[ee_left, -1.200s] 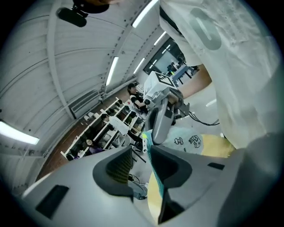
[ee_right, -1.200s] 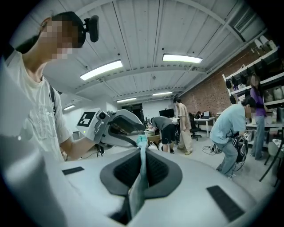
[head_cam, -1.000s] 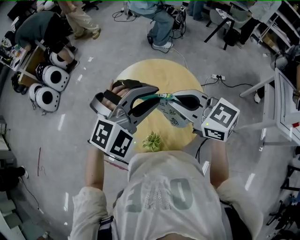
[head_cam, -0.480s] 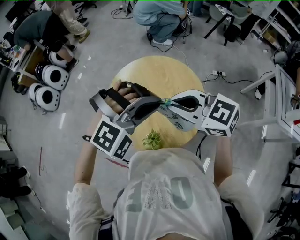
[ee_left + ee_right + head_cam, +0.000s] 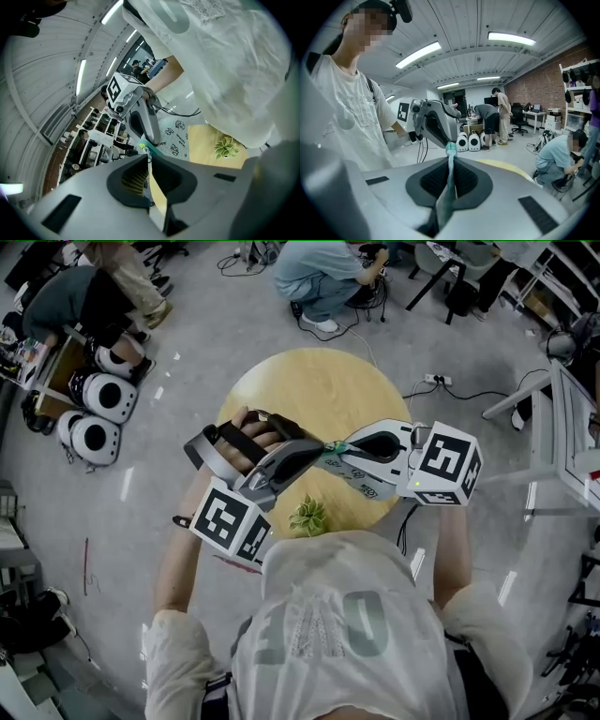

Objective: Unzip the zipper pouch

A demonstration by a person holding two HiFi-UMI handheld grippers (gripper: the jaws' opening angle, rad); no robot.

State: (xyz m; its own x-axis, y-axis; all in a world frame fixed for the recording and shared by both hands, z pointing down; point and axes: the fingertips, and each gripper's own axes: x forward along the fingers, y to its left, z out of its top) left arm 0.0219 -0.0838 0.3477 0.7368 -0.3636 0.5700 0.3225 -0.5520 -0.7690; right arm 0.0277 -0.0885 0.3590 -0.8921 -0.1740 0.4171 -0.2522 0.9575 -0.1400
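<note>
Just beyond the small green leafy plant (image 5: 307, 518), the left gripper (image 5: 317, 450) has just been closing its jaws onto what looks like the zip pull, probably to draw it along. Facing it, the right gripper (image 5: 341, 447) is clamped on the teal zip edge. That anchors the white fabric zipper pouch with black cartoon prints (image 5: 356, 472), which hangs above the round pale wooden tabletop (image 5: 309, 381), apparently not yet unzipped.

The person wears a loose, off-white short-sleeved T-shirt (image 5: 323, 624) with large faded grey-green letters on the chest. The left gripper (image 5: 321, 450) and right gripper (image 5: 336, 448) are smooth light-grey moulded shells with black ribbed pads (image 5: 435, 180). The left marker cube (image 5: 232, 521) and right marker cube (image 5: 448, 463) are white with black square patterns. A black strap (image 5: 246, 434) crosses the left grip.
</note>
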